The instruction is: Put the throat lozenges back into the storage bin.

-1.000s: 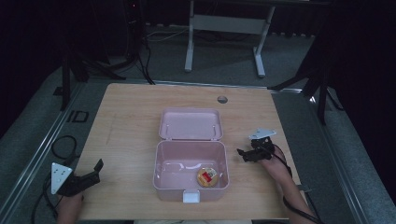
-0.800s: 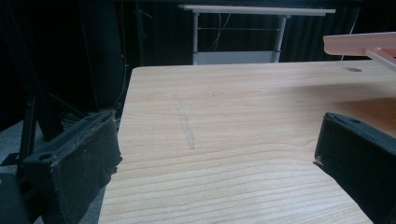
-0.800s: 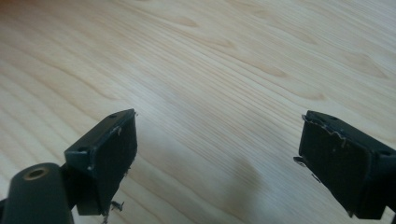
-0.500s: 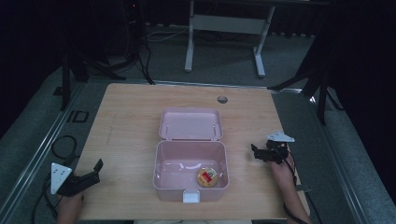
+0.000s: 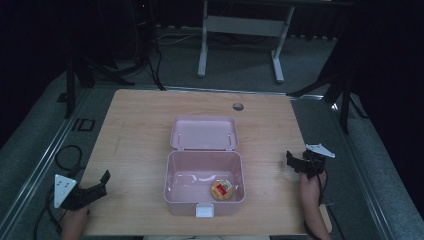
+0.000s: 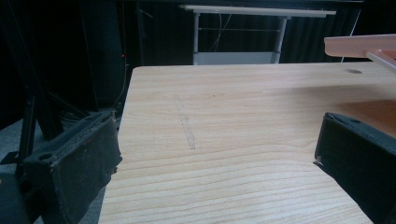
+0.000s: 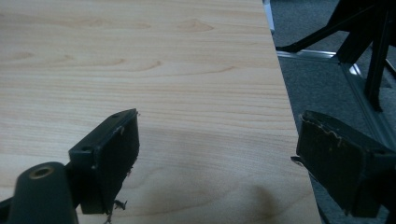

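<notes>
Sitting open near the middle of the wooden table [image 5: 140, 120] is a pink box [image 5: 205, 184], its lid [image 5: 204, 133] laid back flat on the far side and a small white latch at the near wall. Inside, toward the near right corner of the tub, lies a small round yellow item with a red label [image 5: 221, 190]; what it is cannot be made out. The left gripper [image 5: 100, 184] rests at the table's near left edge, well apart from the box, its jaws spread wide with nothing between them; the left gripper view shows bare wood between the pads and a pink edge of the box at upper right. The right gripper [image 5: 293, 161] sits at the table's right edge, held by a hand [image 5: 311, 187], jaws likewise wide and empty over the table's rim. A round hole [image 5: 238, 106] marks the far side of the table.
</notes>
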`<state>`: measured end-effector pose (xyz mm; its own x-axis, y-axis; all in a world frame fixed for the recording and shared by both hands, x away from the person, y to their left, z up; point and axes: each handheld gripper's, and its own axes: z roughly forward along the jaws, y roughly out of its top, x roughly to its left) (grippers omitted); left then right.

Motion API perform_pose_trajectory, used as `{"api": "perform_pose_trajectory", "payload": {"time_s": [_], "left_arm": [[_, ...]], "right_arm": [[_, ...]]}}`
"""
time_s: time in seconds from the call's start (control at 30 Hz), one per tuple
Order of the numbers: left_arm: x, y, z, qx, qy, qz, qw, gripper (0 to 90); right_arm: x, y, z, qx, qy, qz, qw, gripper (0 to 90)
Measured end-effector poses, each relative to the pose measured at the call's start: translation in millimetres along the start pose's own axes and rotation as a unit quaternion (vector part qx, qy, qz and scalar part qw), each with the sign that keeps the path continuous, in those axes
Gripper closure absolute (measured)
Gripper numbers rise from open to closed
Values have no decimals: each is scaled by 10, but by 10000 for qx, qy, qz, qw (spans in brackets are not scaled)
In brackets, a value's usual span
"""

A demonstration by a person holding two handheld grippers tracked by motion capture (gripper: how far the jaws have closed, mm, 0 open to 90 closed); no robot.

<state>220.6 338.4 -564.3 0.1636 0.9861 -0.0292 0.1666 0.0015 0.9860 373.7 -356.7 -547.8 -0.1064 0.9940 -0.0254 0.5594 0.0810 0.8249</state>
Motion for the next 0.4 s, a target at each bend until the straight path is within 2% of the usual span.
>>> {"api": "perform_pose_trajectory", "payload": {"time_s": [0.13, 0.27, 0.4], "left_arm": [[1, 0, 0, -1, -7, -1, 10000, 4], [3, 0, -2, -6, -10, -7, 10000, 4], [4, 0, -2, -6, -13, -12, 10000, 4]], "right_arm": [[2, 3, 0, -2, 17, -25, 10000, 136], [-6, -5, 20, 127, -77, -32, 9999, 139], [-23, 4, 18, 86, -154, 28, 9998, 139]]}}
